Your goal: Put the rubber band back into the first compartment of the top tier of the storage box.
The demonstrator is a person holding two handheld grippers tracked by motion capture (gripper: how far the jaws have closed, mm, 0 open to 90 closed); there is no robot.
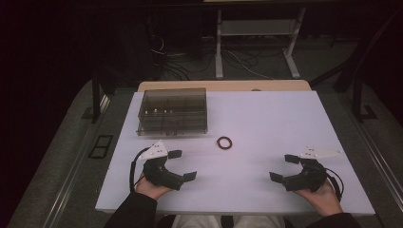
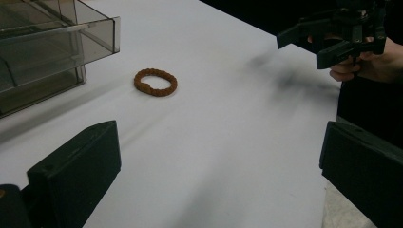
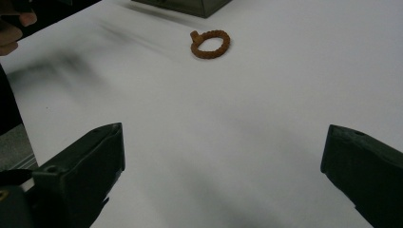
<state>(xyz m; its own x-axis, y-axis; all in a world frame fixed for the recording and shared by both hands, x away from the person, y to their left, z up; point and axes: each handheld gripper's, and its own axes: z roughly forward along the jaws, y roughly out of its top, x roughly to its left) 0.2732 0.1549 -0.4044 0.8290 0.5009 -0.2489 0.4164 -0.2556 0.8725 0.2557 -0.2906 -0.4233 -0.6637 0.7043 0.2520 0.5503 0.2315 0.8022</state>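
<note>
Both your claws, left (image 1: 183,165) and right (image 1: 283,167), are spread wide and hold nothing. The bracelet (image 1: 224,142) lies ahead between them, nearer the left, beside the box (image 1: 172,111). It lies flat, so a shallow pinch may just push it away across the table (image 1: 285,118).

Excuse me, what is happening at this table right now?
A person holds a two-jaw gripper in each hand above a white table. The left gripper and the right gripper are both open and hold nothing. A brown braided ring lies between them, untouched, in front of a smoky transparent box with compartments.
</note>
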